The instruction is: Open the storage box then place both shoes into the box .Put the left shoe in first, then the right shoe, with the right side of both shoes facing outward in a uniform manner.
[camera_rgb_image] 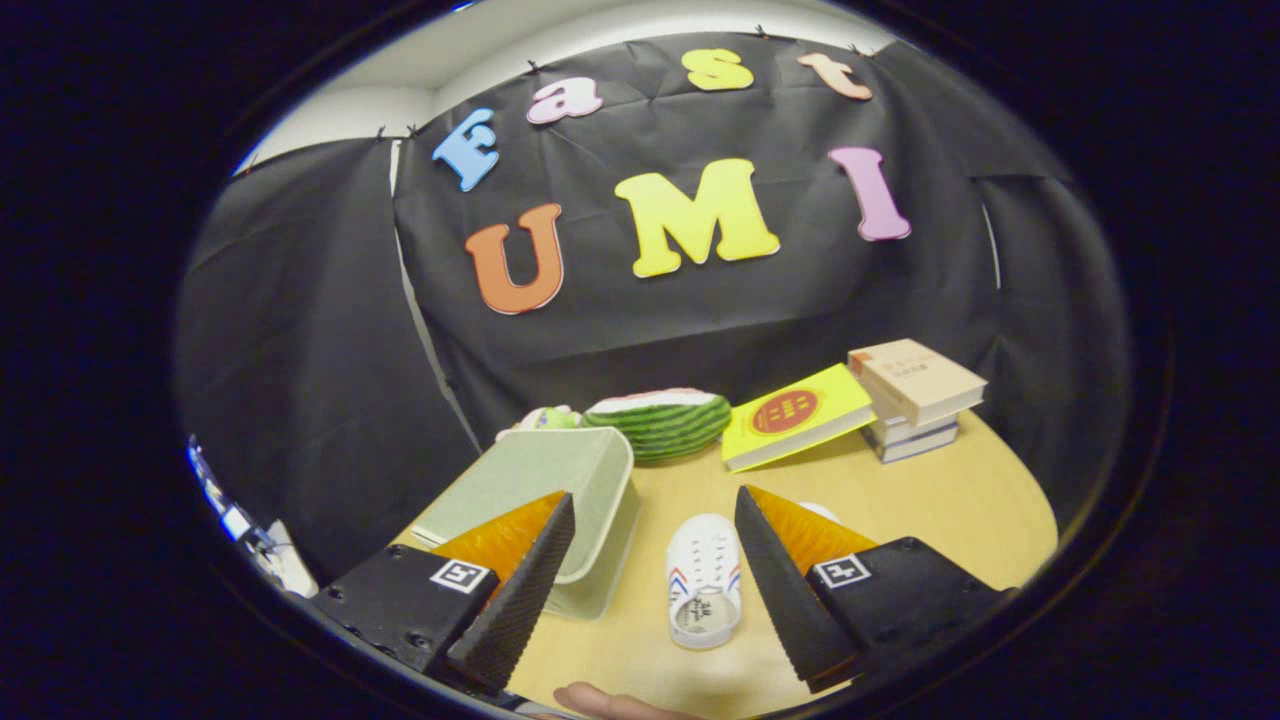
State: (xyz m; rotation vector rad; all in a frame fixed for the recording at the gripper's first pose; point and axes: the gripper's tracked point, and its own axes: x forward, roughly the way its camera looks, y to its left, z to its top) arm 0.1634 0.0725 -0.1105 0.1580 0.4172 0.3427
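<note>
The claw (655, 590) is spread wide with nothing gripped. One white shoe (704, 592) is seen lower centre between the fingers, the storage box (560, 490) just left on the worktop (950, 500). Risk, probably: the shoe gets clipped off-centre and twisted, so the wrong side ends up facing outward.

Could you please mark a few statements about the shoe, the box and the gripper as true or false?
1. The gripper is shut on the white shoe. False: its fingers are open, the shoe lying between them.
2. The storage box is pale green. True.
3. The yellow book leans against the stack of books. True.
4. The watermelon toy sits inside the box. False: it lies beyond it on the table.
</note>
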